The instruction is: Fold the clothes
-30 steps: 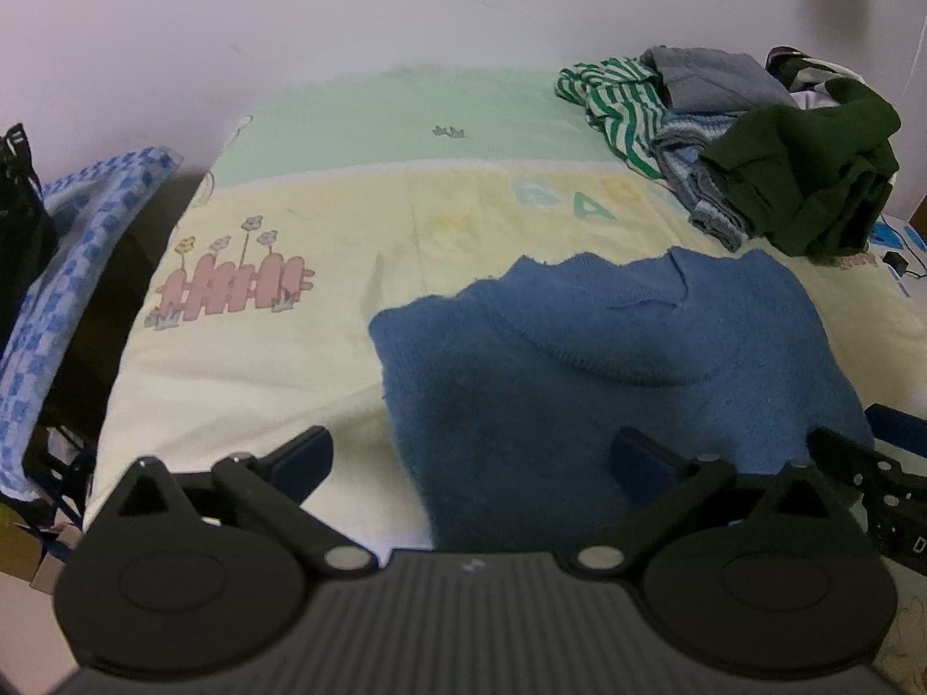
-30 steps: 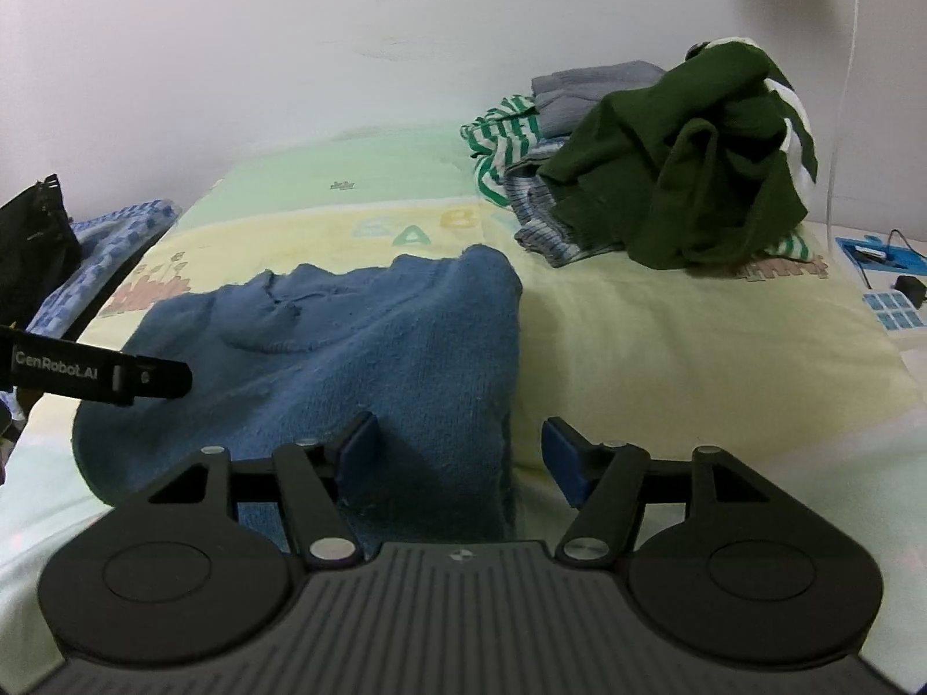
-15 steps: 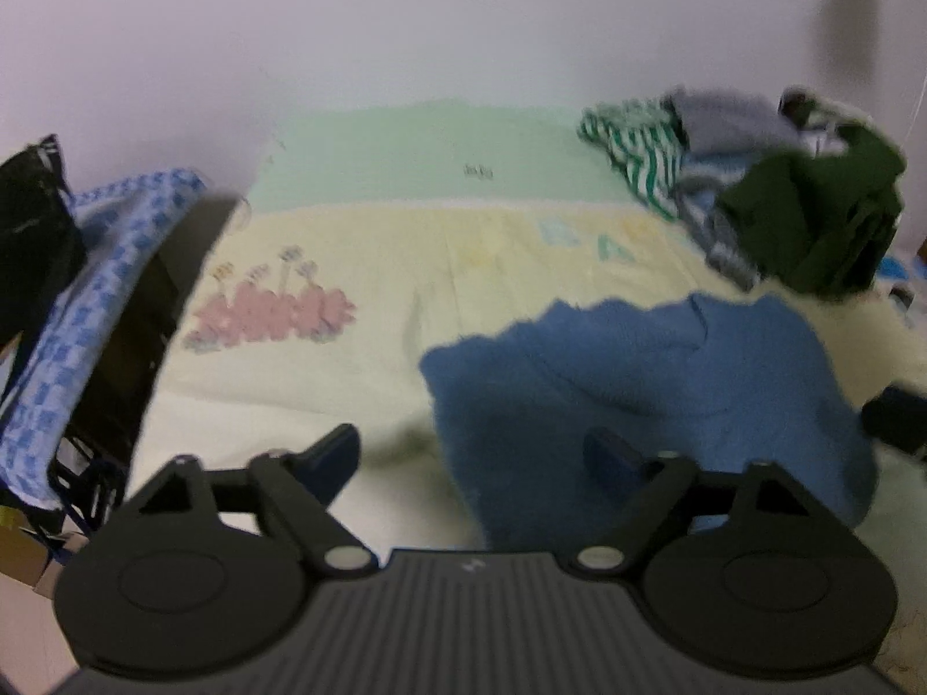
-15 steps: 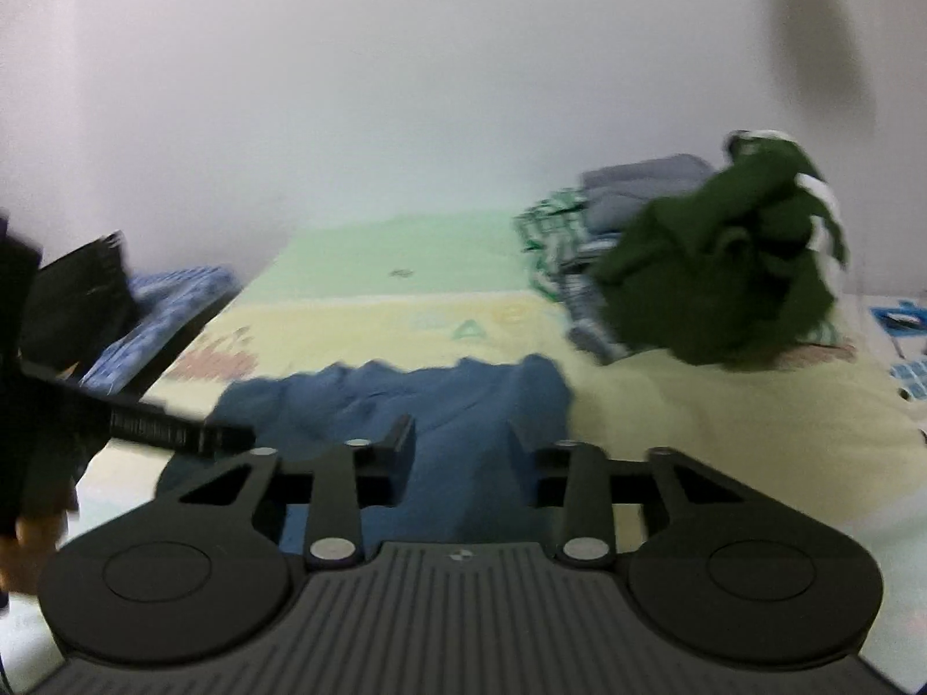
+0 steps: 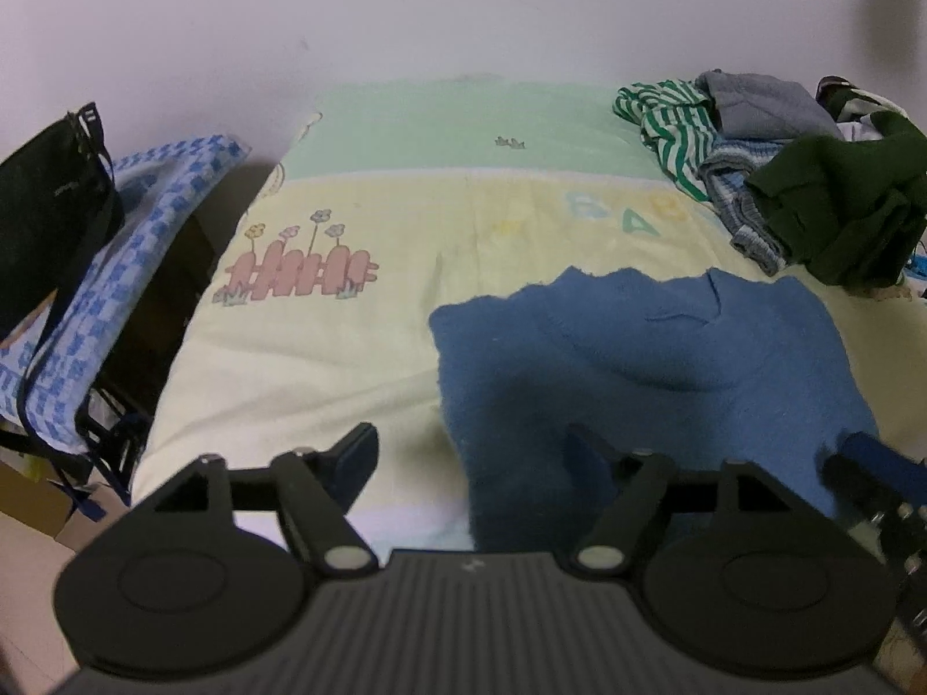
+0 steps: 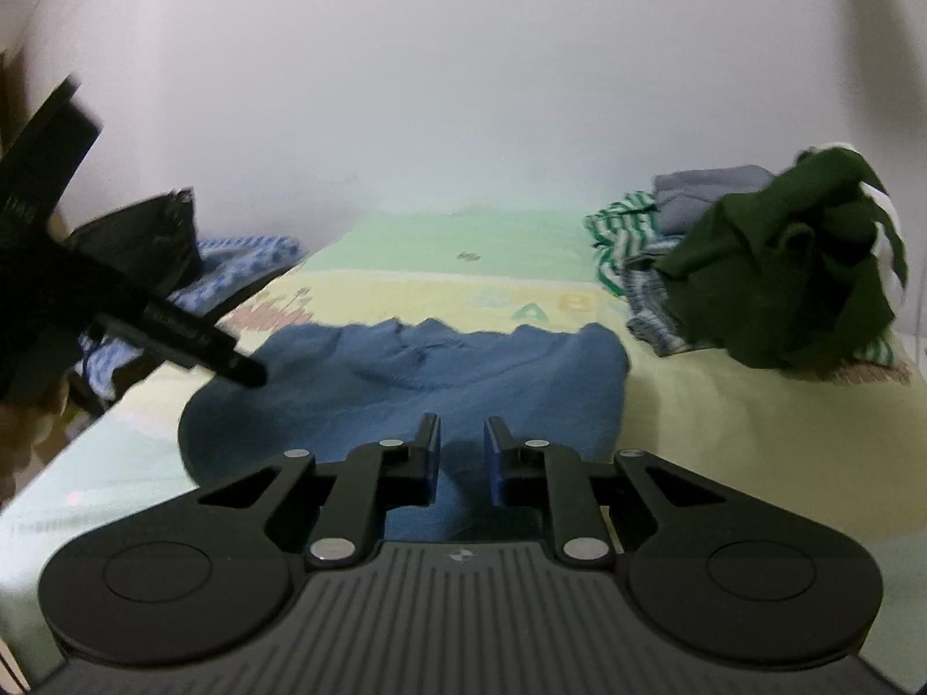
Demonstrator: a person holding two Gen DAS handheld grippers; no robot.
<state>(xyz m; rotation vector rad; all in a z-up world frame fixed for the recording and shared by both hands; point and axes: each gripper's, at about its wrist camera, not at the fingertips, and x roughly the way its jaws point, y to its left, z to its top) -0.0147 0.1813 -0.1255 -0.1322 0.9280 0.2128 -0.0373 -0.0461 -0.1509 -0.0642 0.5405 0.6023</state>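
At the far left, off the edge of the bed, a black bag point(image 5: 52, 197) rests against a blue-and-white checked cloth point(image 5: 124, 243) draped over dark furniture. Next comes the bed's pastel blanket point(image 5: 359, 359), green toward the wall and pale yellow nearer, printed with a pink fence and flowers and, further right, faded letters. The left gripper point(image 5: 472, 457) points down at the near part of the blanket; its jaws have just been closing a little but stand spread wide, straddling the left edge of the blue sweater point(image 5: 637, 370), the left finger over bare blanket and the right finger over the knit, with no pad pressing on cloth. The sweater lies flat on the yellow part of the blanket, right of centre, its neckline toward the wall. In the right wrist view the same sweater point(image 6: 463, 370) spreads just ahead of the right gripper point(image 6: 460, 457), whose jaws have just been closing and now stand with only a narrow gap between the blue pads; sweater fabric shows through that gap, but whether the pads pinch a fold of it I cannot tell. The left gripper's dark finger juts in over the sweater's left end there. At the far right, near the wall, a heap of clothes point(image 5: 770, 174) sits well apart from the sweater: green-and-white stripes, grey and blue pieces, and a dark green garment point(image 6: 799, 266) on top.
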